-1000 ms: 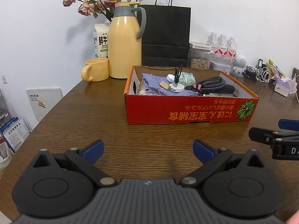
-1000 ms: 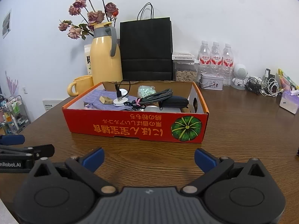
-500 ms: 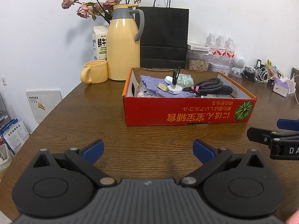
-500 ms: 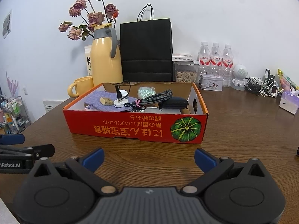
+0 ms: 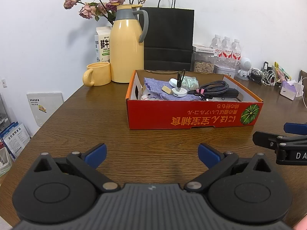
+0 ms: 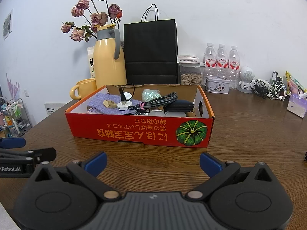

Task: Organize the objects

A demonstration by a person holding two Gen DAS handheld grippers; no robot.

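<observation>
Now red box [image 6: 138, 128] sitting mid-table [image 5: 96, 118], clutter inside; bare wood lying open before it. Left gripper [image 5: 152, 151] and right gripper [image 6: 153, 160] hovering released, empty. Thermos [image 5: 126, 51], mug [image 5: 97, 73] crowding behind.

The right claw [image 6: 152, 163] is held with its blue fingertips [image 6: 96, 163] spread wide above the brown counter [image 6: 249, 134], nothing between them. Just ahead, a red cardboard box [image 6: 140, 130] is seen, holding a purple cloth [image 6: 103, 101], a white charger puck [image 6: 124, 106], a braided cable [image 6: 161, 100] and a black pouch [image 6: 179, 105]. The left claw [image 6: 19, 153] is glimpsed at the left edge
</observation>
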